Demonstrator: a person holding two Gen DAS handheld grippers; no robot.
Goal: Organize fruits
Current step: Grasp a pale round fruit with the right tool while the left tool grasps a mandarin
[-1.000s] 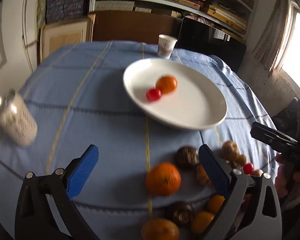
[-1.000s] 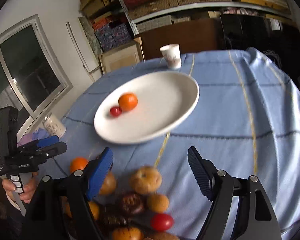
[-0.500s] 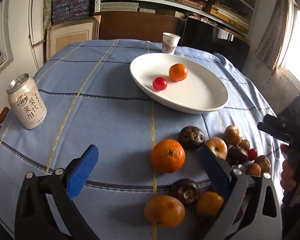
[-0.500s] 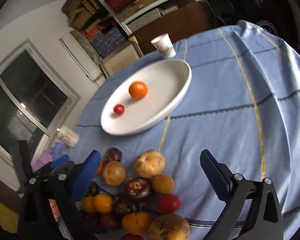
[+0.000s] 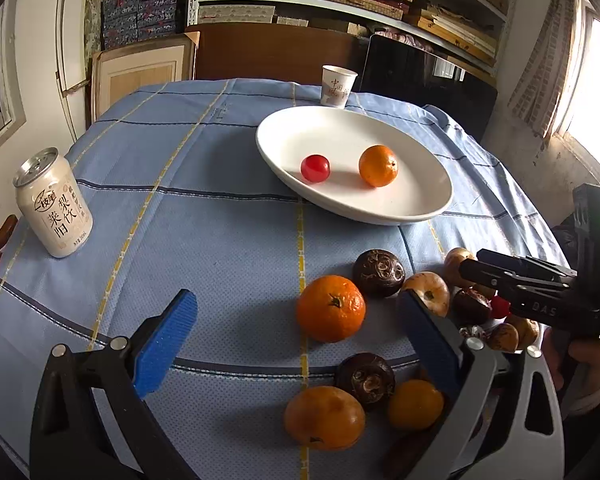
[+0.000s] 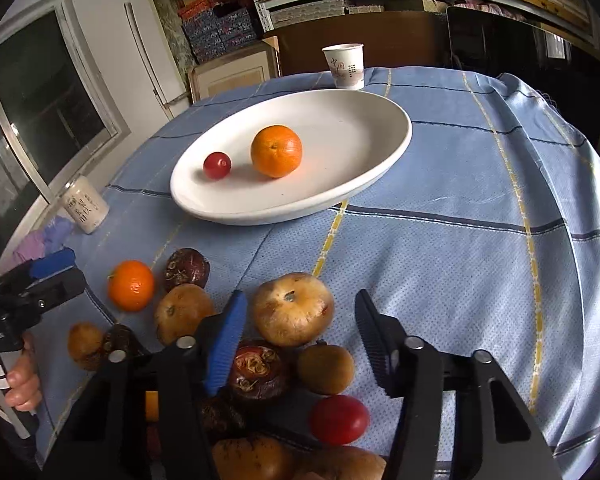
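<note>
The left gripper (image 5: pixel 296 322) hovers low over the blue tablecloth (image 5: pixel 204 216), fingers spread wide around a loose orange (image 5: pixel 331 308), while the right gripper (image 6: pixel 300 340) hangs open and empty above a tan fruit (image 6: pixel 293 309) in the pile. A white plate (image 6: pixel 364 136) holds an orange (image 6: pixel 276 151) and a cherry tomato (image 6: pixel 217 165). Only the right wrist view shows the hand (image 6: pixel 18 384) gripping the left tool; the drink can (image 5: pixel 54 208) reads clearly only from the left.

Drink can (image 5: pixel 54 208) upright on tablecloth (image 5: pixel 204 240); paper cup (image 5: pixel 338 86) far edge.

Glossy white plate (image 5: pixel 428 204) on woven blue cloth (image 5: pixel 204 240); metal can (image 5: pixel 54 208), paper cup (image 5: pixel 338 87).
</note>
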